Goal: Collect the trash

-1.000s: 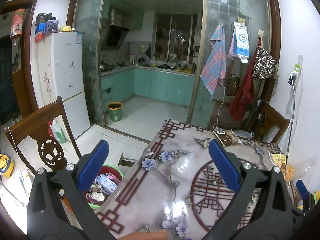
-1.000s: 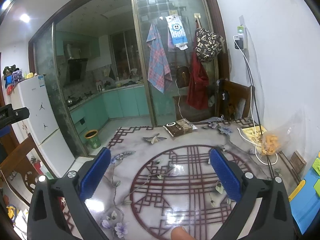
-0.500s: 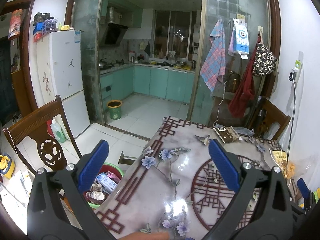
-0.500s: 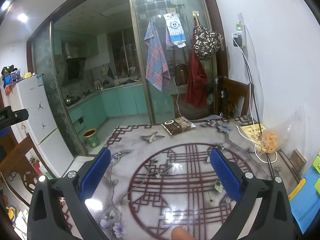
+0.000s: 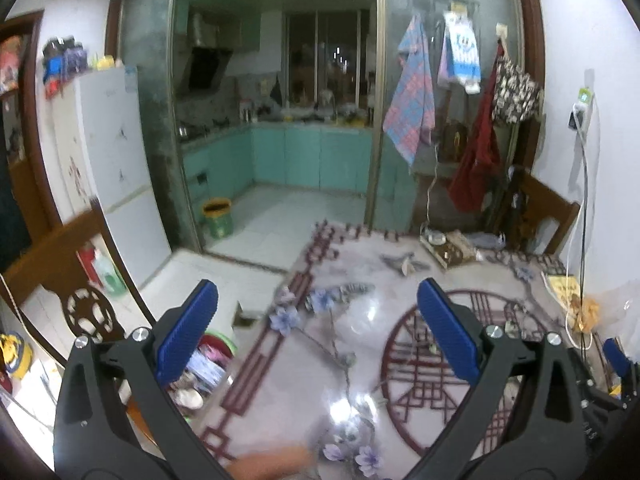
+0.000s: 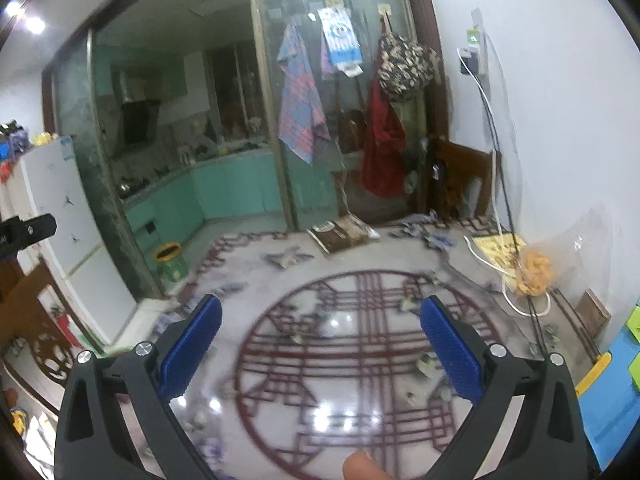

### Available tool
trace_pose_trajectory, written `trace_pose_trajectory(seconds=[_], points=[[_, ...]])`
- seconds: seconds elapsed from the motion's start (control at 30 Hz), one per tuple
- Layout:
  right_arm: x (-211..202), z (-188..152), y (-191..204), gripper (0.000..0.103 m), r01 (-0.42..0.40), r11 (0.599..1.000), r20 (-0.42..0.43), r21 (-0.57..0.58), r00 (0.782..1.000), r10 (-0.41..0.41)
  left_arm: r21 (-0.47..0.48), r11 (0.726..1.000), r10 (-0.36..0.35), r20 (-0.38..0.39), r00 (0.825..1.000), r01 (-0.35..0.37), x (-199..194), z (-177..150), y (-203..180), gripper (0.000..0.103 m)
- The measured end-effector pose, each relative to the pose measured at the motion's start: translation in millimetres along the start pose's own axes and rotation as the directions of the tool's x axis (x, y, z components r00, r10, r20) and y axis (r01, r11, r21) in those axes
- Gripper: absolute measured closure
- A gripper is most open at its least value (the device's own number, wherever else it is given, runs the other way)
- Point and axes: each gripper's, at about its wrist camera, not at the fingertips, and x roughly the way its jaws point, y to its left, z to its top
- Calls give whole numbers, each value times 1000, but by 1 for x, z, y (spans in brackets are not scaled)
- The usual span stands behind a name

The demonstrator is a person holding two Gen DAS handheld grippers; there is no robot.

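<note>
Check the left claw [image 5: 316, 300]: spread wide, holding nothing. Check the right claw [image 6: 320, 306]: likewise spread wide and empty. No change in either opening against half a second ago.

Note the blur now smearing both views, where the earlier frames were sharp. Read this as both claws newly in motion. Note also the small upward shift of the desk [image 5: 288, 380] contents in each view; probably a forward or downward move over the near edge, though too blurred to fix the direction.

Locate the trash as follows:

1. Beside the left edge of the desk, on the floor: a red and green bin [image 5: 214, 344], already holding wrappers and scraps.
2. Near the middle of the desk, just beyond the right claw: small pale scraps [image 6: 427, 362], too blurred to identify.
3. At the far edge: a brown packet [image 6: 344, 234], lying flat and apart from everything else.
4. At the right edge: a clear bag with orange contents [image 6: 534, 272], touching a white cable [image 6: 486, 258].

Treat the step as an approach only. Nothing gripped, nothing touched. Expect the near scraps as the likeliest first pick. Avoid the cable when reaching toward the right edge.
</note>
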Motion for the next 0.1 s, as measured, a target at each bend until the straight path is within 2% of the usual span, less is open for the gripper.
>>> trace_pose_trajectory(seconds=[0.1], points=[[27,-21,-22,7,91,995,-64,-32,994,-93,-17,1000,-3,-133,991,1,52,-29,-1,5]])
